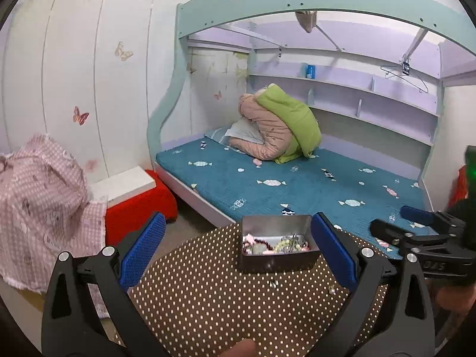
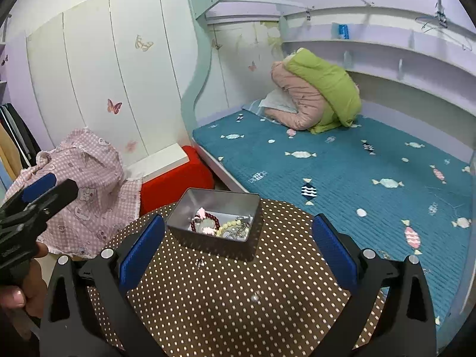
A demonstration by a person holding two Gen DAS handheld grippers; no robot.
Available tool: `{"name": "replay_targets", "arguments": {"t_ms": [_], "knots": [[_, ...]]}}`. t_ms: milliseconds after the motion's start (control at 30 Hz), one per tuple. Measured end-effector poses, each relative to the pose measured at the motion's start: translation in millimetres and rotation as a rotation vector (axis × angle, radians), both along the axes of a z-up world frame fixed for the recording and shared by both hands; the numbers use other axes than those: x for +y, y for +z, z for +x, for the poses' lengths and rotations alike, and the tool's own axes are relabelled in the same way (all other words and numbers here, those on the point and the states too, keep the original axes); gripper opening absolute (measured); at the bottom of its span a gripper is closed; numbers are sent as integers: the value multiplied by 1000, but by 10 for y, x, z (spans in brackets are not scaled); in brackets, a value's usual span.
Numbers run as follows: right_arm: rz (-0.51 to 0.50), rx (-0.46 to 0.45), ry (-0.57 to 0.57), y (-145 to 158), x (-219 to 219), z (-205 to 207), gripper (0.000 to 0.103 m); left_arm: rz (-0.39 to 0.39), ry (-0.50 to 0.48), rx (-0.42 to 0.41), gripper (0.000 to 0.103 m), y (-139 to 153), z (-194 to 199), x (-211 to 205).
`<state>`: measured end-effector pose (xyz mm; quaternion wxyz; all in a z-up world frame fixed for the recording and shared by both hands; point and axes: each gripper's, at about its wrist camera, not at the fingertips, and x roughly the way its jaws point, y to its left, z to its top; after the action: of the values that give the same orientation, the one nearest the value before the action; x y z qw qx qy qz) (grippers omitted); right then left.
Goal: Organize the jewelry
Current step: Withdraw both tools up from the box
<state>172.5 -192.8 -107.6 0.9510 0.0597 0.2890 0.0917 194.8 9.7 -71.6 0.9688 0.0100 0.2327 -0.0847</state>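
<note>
A small grey metal tin (image 1: 278,257) (image 2: 217,239) stands on a brown polka-dot tabletop (image 1: 208,303) (image 2: 208,306). It holds several pieces of jewelry (image 1: 275,244) (image 2: 221,224): dark red beads, a pale bead bracelet, pink flowers, silver chain. Two small loose pieces lie on the cloth in front of the tin, an earring (image 1: 272,282) (image 2: 199,263) and a pearl stud (image 1: 331,290) (image 2: 254,298). My left gripper (image 1: 238,253) is open and empty, hovering before the tin. My right gripper (image 2: 238,253) is open and empty, just right of it.
A bed with a teal candy-print cover (image 1: 312,184) (image 2: 357,163) lies beyond the table, with a pink and green jacket pile (image 1: 282,125) (image 2: 318,98). A red stool (image 1: 139,205) (image 2: 175,175) and a pink checked cloth (image 1: 38,202) (image 2: 89,184) stand to the left.
</note>
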Motion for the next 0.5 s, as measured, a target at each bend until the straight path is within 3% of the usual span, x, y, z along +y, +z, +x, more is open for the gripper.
{"name": "replay_targets", "arguments": {"t_ms": [500], "knots": [[-35,-60,-73,-7,18,-689,95,-53,64,70,98,-295,-486,168]]}}
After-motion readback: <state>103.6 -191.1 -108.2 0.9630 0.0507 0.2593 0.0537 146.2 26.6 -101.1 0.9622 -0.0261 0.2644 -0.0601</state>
